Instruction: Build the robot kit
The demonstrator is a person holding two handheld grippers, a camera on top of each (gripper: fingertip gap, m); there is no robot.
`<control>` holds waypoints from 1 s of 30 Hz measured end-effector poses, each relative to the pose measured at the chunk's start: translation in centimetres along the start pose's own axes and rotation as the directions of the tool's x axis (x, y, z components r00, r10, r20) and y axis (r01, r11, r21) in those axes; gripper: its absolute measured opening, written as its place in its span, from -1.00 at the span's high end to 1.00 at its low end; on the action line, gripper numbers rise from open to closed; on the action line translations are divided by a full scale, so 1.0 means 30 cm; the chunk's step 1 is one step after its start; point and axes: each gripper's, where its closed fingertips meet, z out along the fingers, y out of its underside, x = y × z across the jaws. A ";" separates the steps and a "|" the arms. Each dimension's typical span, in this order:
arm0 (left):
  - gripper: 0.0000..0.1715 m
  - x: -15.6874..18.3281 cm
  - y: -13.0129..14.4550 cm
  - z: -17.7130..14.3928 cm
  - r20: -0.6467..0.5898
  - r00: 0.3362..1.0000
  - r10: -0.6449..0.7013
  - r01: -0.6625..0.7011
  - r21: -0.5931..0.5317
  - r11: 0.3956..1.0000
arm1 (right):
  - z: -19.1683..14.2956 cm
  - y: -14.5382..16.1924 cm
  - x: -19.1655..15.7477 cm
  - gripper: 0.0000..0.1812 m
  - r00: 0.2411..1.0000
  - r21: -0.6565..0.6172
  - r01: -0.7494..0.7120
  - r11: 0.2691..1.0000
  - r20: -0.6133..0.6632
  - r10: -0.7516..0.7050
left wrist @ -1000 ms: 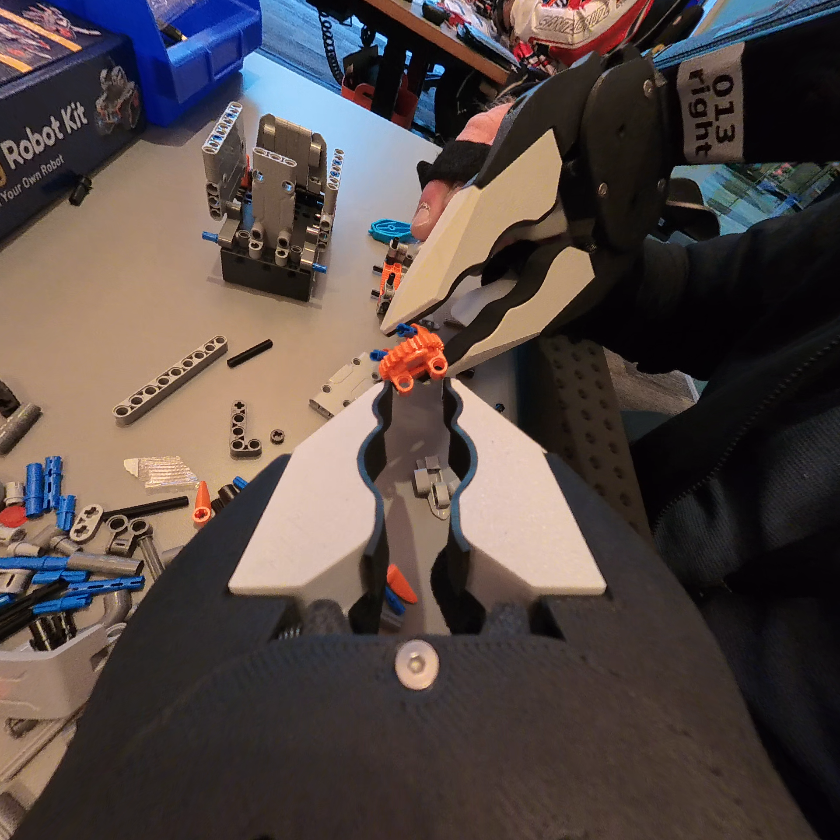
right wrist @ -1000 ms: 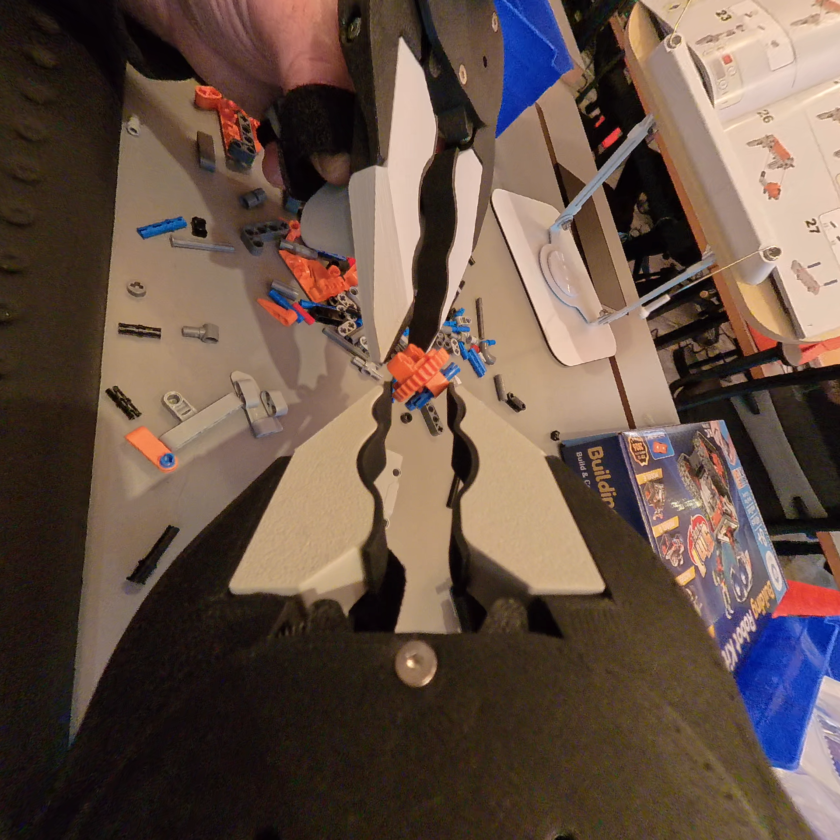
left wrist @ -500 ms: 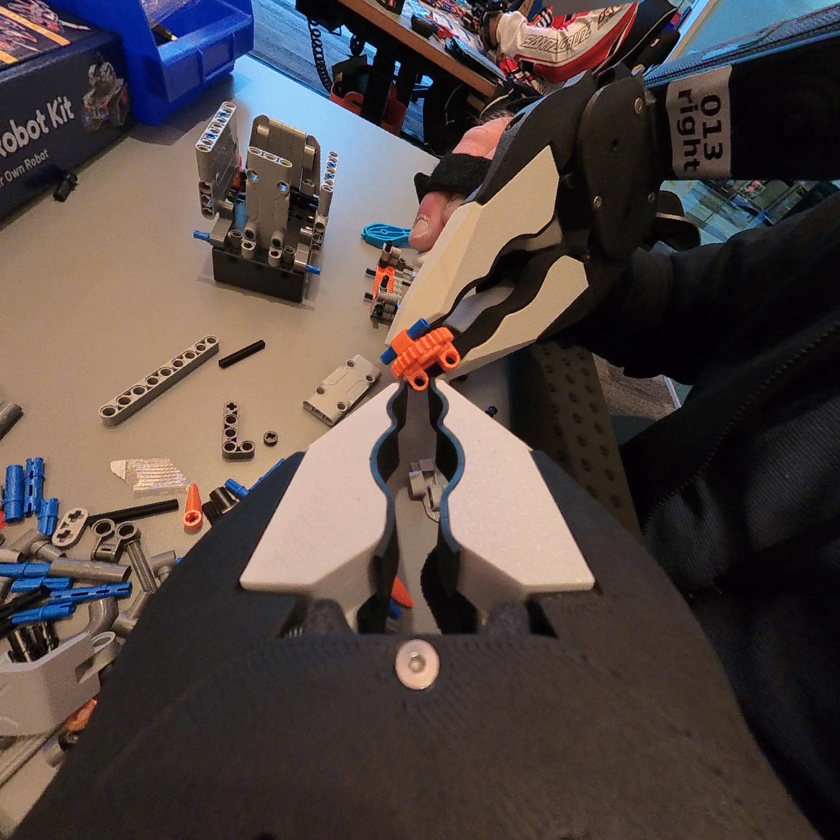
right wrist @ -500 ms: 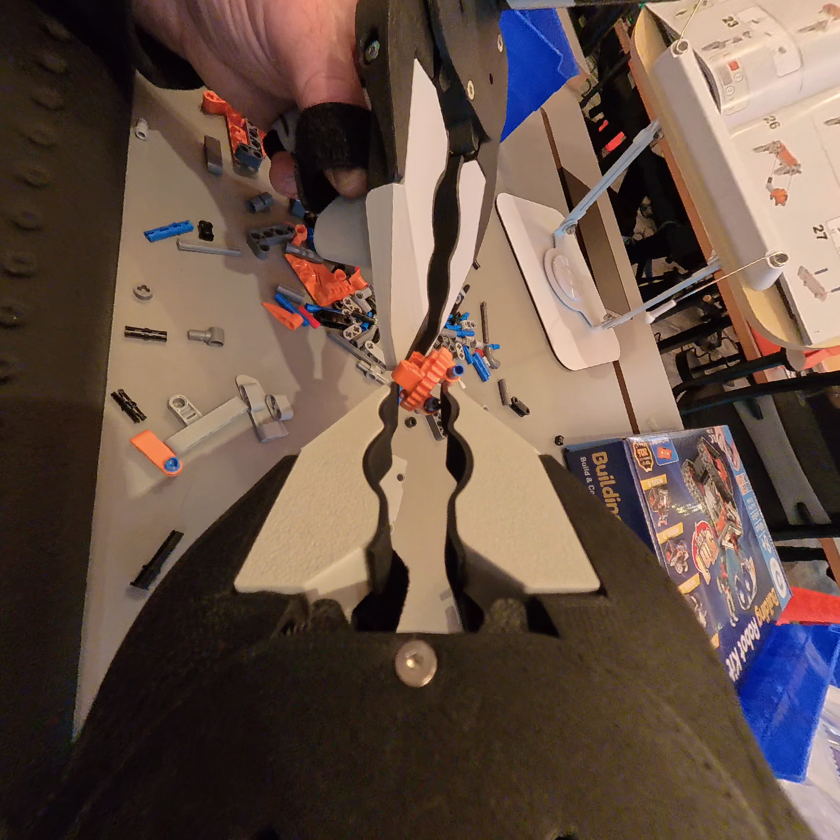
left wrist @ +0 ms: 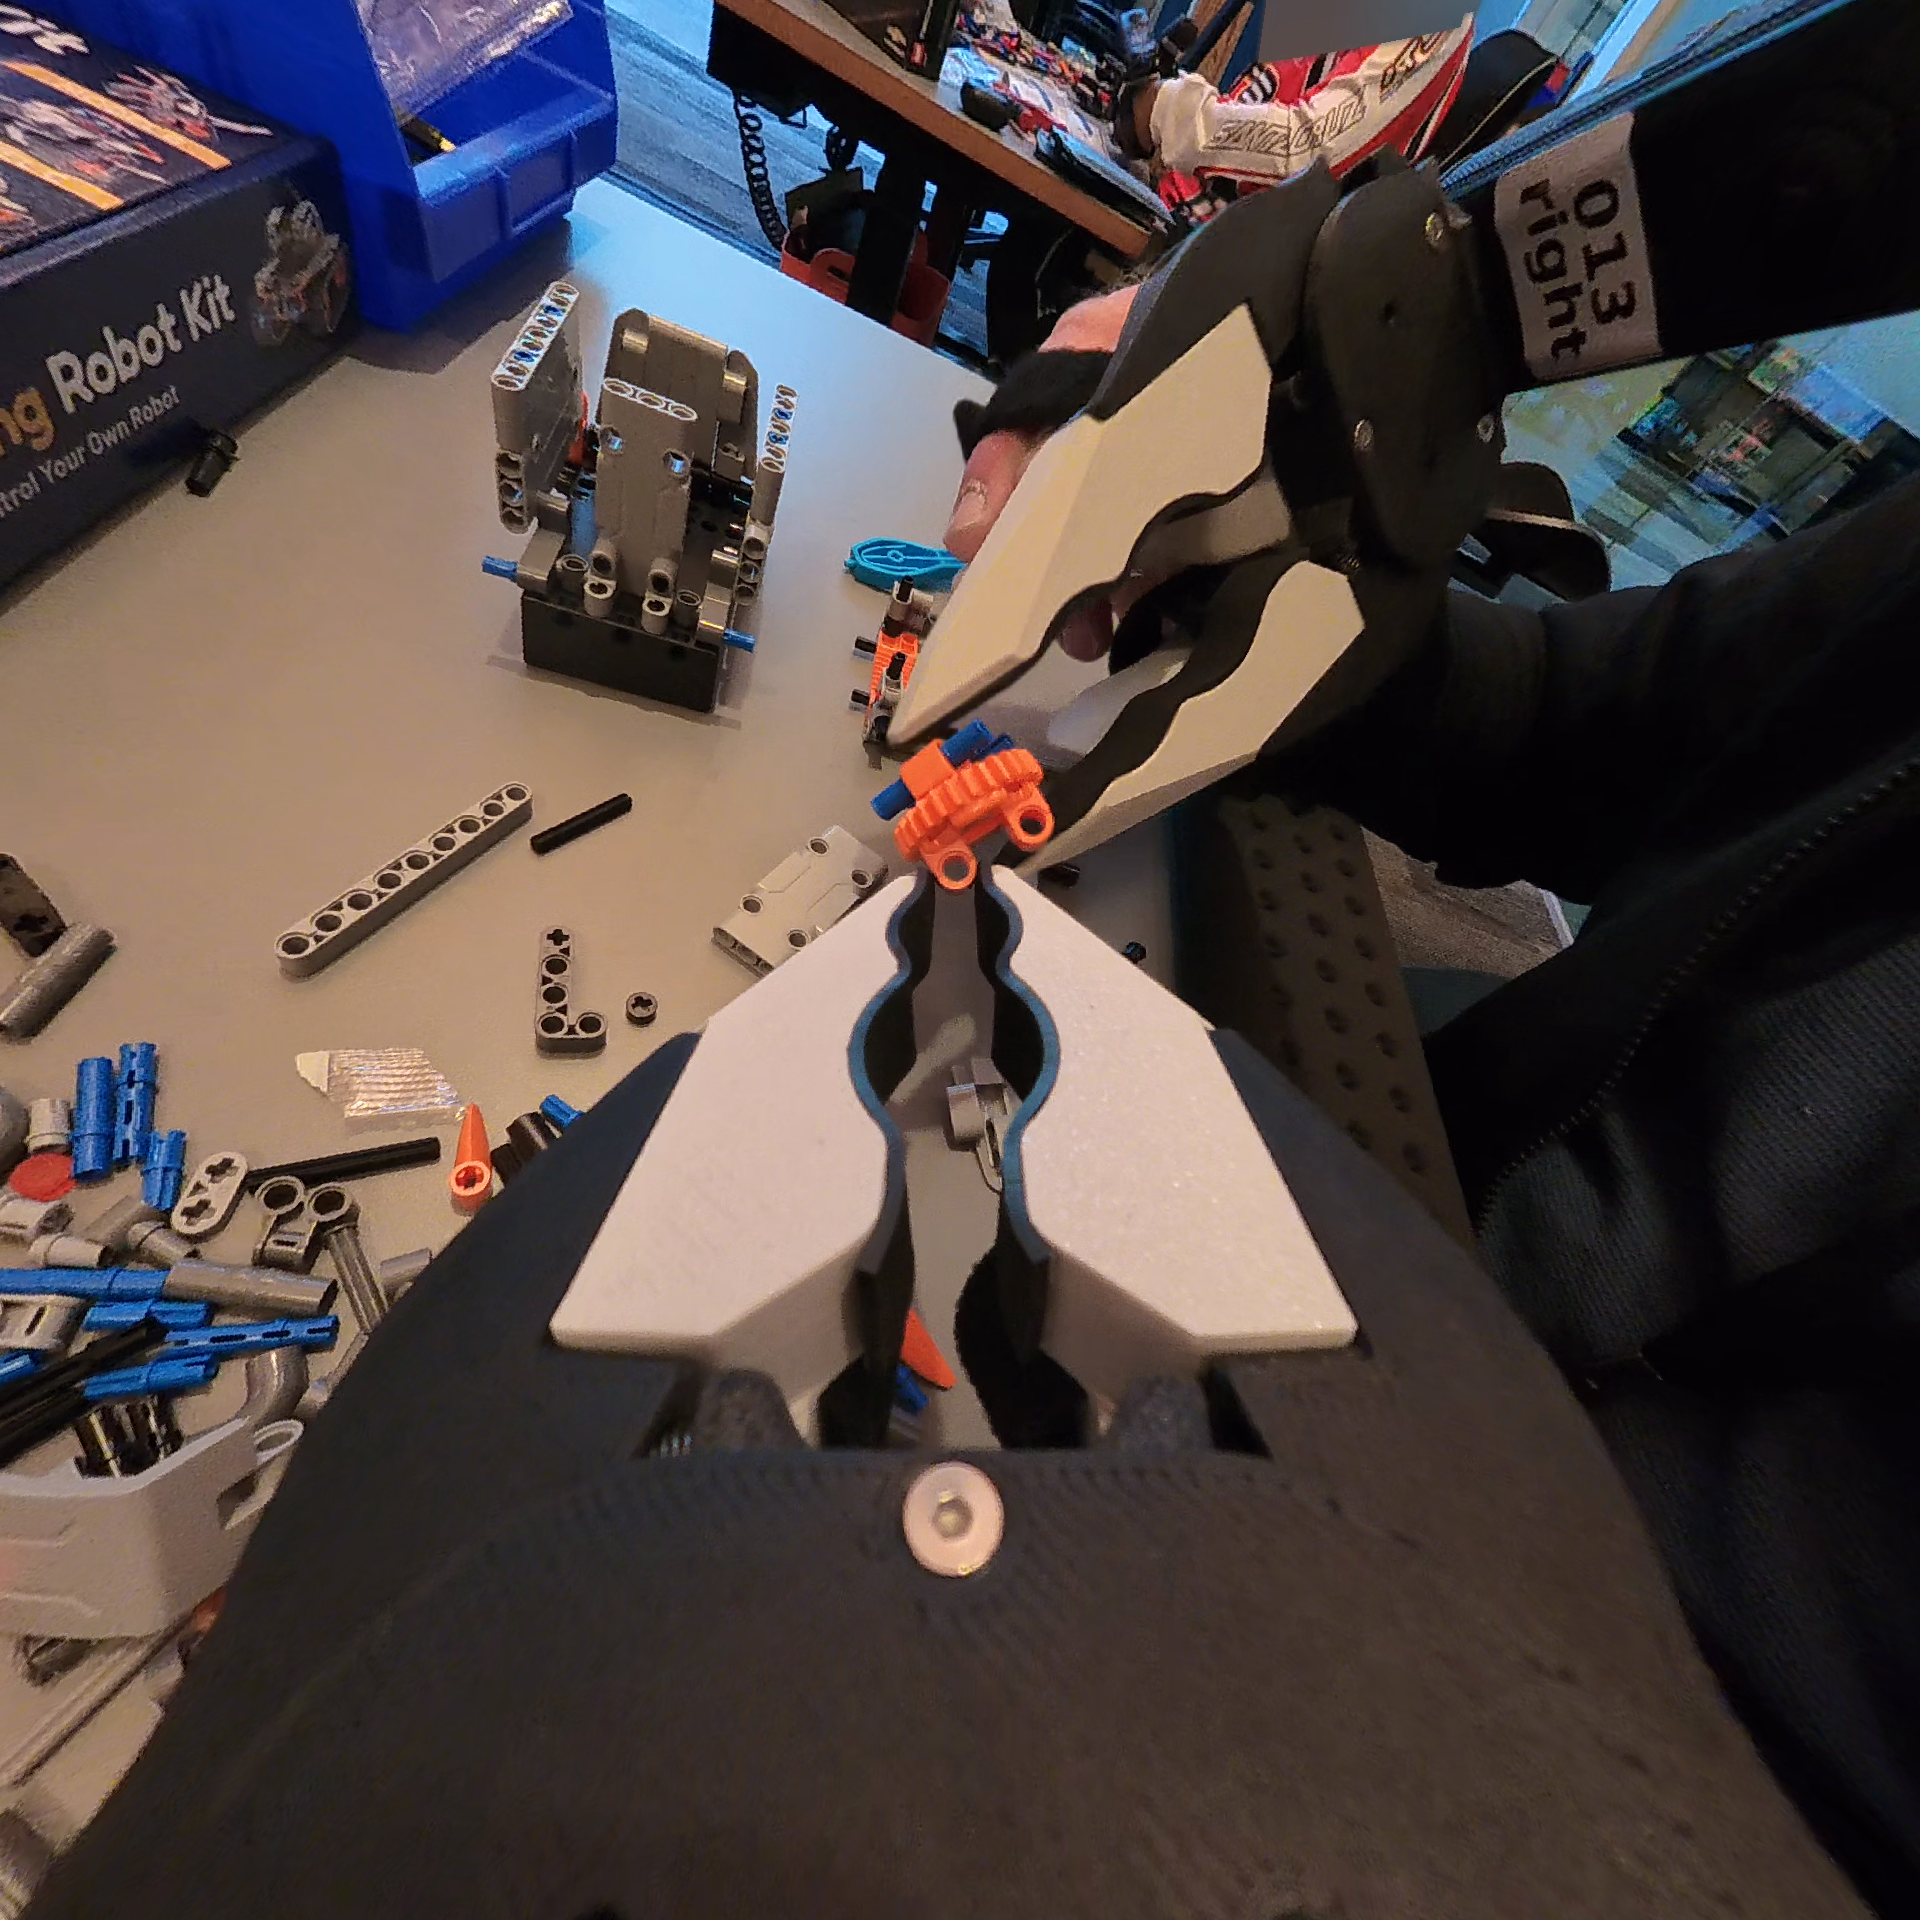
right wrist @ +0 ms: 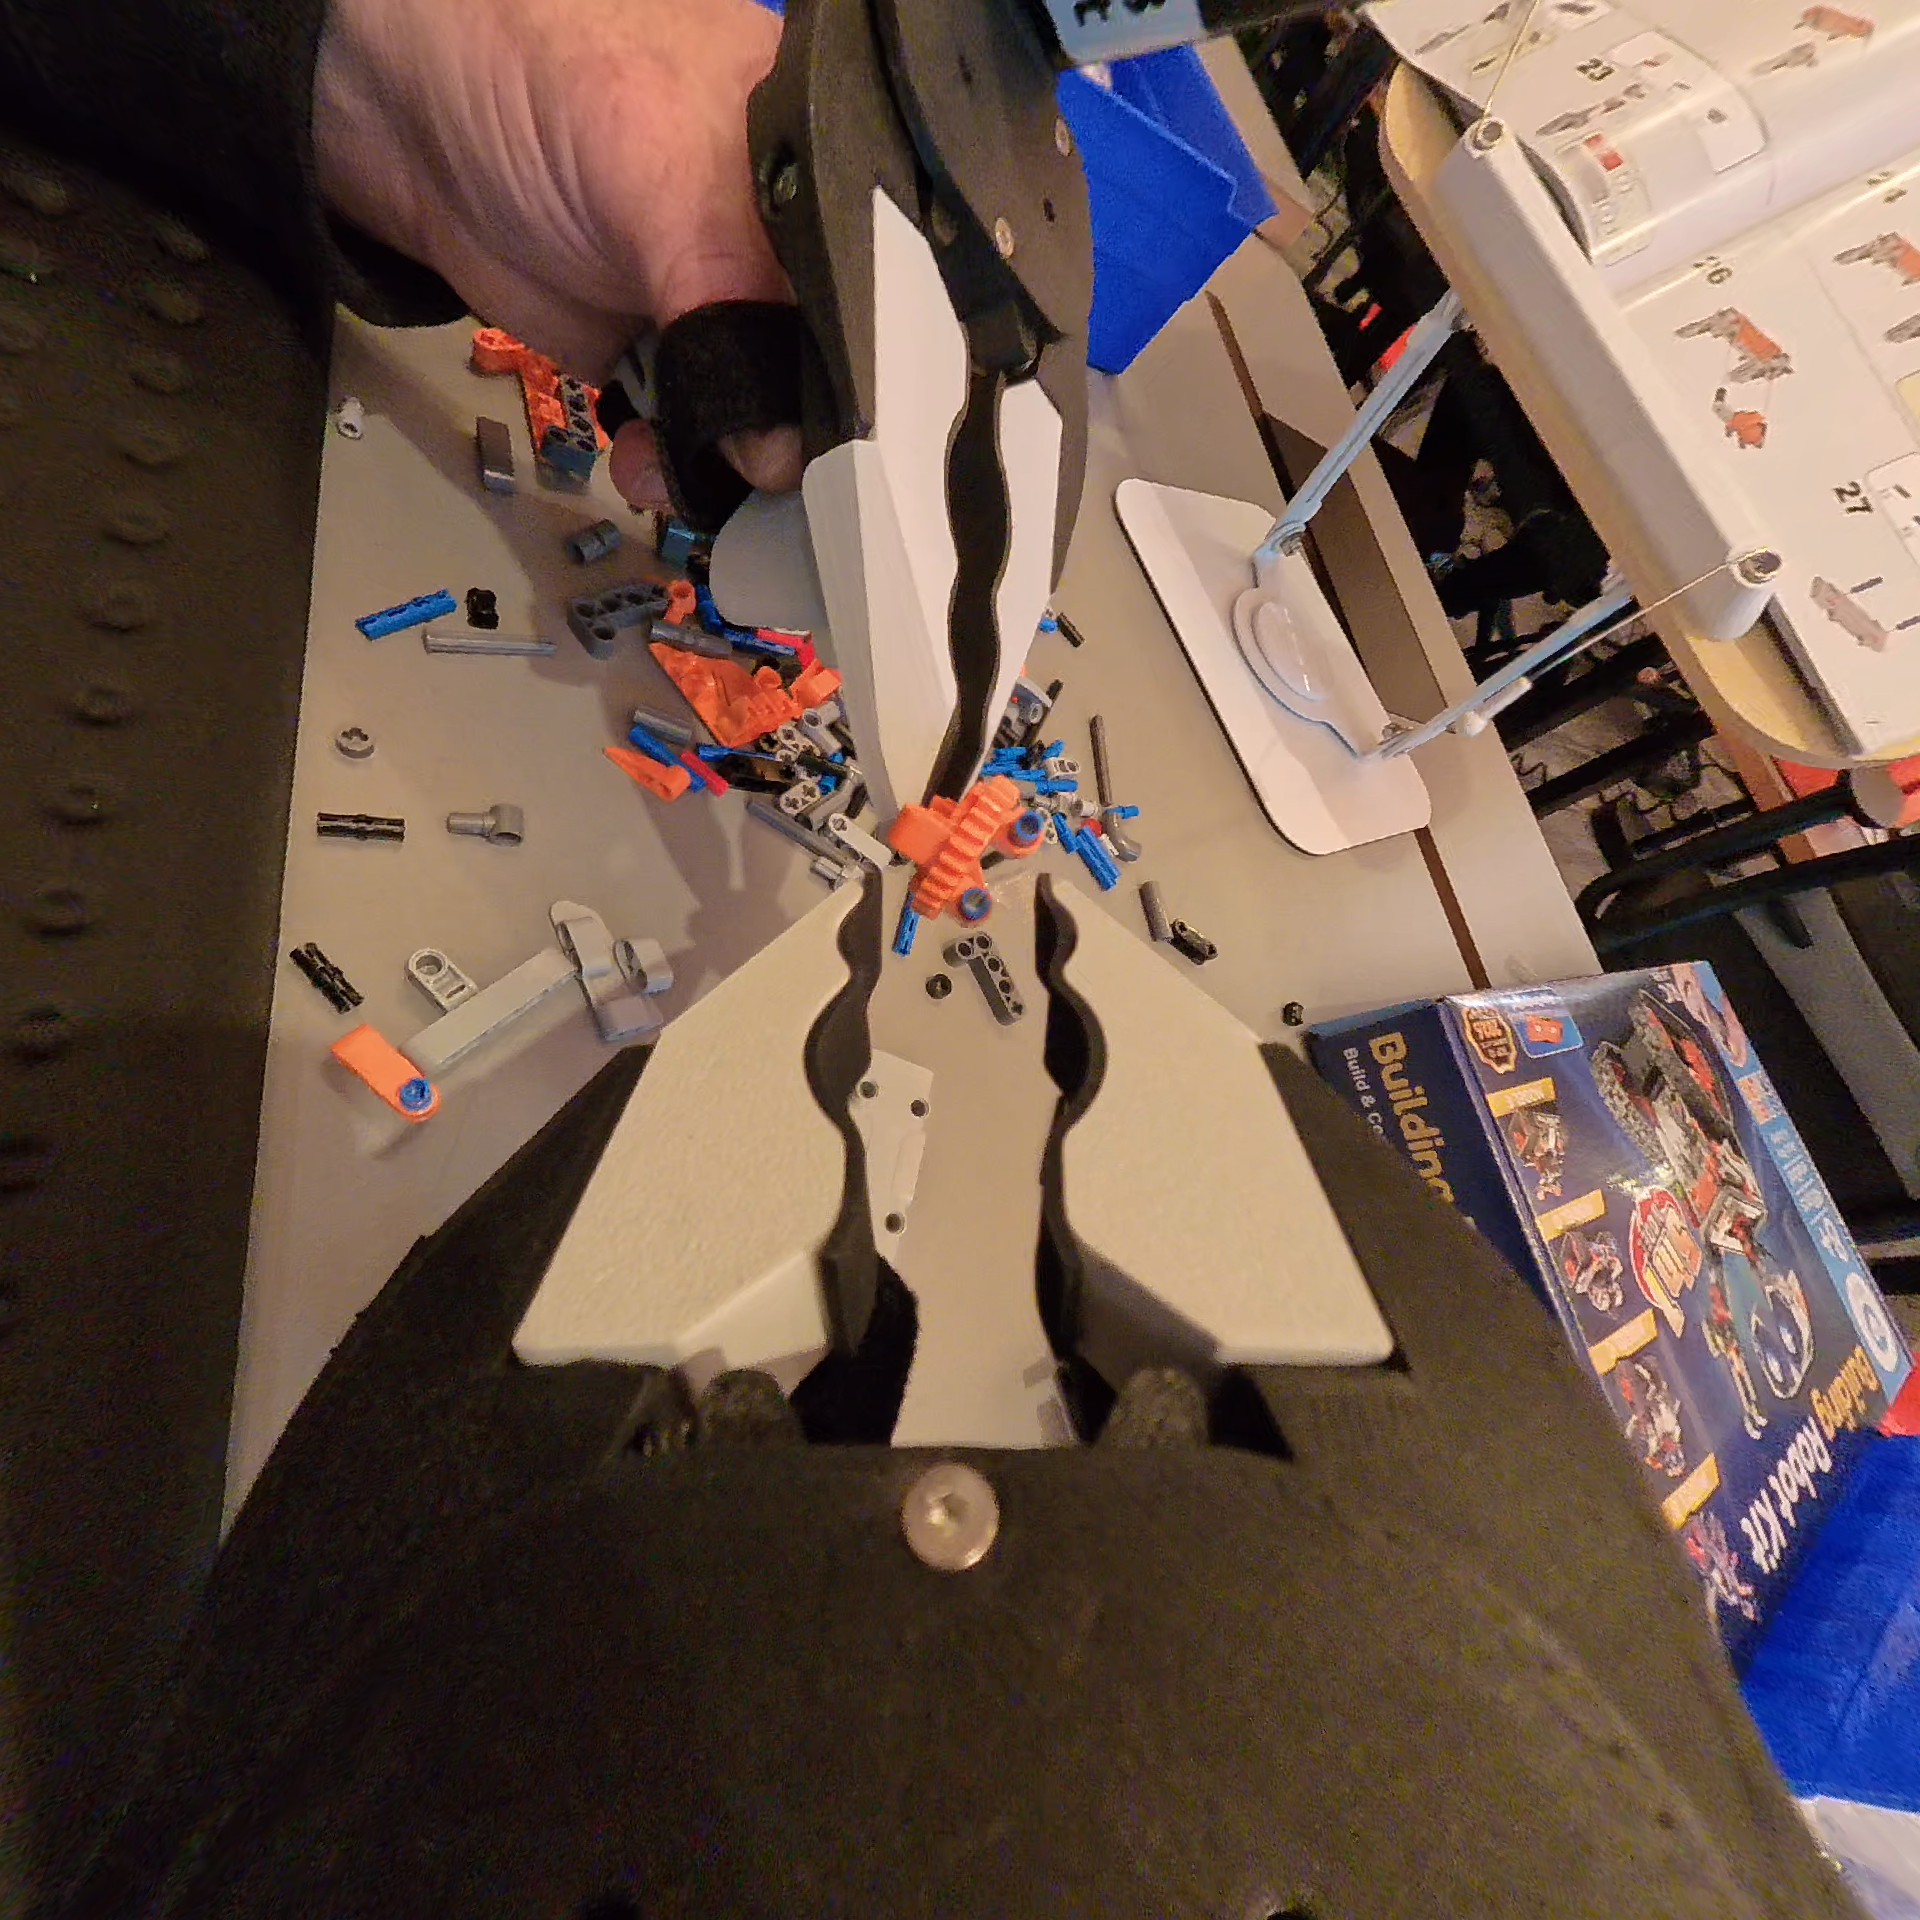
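Note:
My left gripper [left wrist: 956, 878] is shut on a small orange toothed piece with blue pins [left wrist: 966, 810] and holds it above the grey table [left wrist: 260, 727]. My right gripper [left wrist: 971, 798] comes in from the upper right, with its jaws open on either side of the piece. In the right wrist view my right gripper [right wrist: 956, 888] is open, and the orange piece [right wrist: 951, 842] sits just past its tips. The left gripper [right wrist: 920, 795] reaches down from above, pinching the piece, with a hand [right wrist: 540, 177] behind it.
A grey and black brick build [left wrist: 634, 540] stands mid-table. A kit box [left wrist: 125, 343] and a blue bin [left wrist: 447, 135] are at the far left. Loose parts [left wrist: 156, 1247] lie front left, with more [right wrist: 748, 707] under the grippers. An instruction booklet on a stand [right wrist: 1714, 312] is at the right. The grippers are tip to tip, or close to it.
My right gripper has opened and let go of the orange piece. My left gripper stays shut on it. Both grippers have shifted slightly.

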 end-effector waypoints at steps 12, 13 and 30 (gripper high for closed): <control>0.94 0.005 0.002 0.000 0.002 1.000 0.007 -0.007 -0.008 1.000 | 0.021 0.019 -0.034 0.72 0.998 -0.051 0.066 0.996 0.021 -0.066; 0.94 0.007 0.002 0.001 0.000 1.000 0.008 -0.008 -0.008 1.000 | 0.021 0.019 -0.034 0.73 0.998 -0.051 0.064 0.997 0.023 -0.063; 0.94 -0.001 -0.013 -0.008 0.023 0.999 0.026 -0.026 0.013 1.000 | 0.012 0.029 -0.007 0.76 1.000 -0.050 0.006 0.999 0.009 -0.006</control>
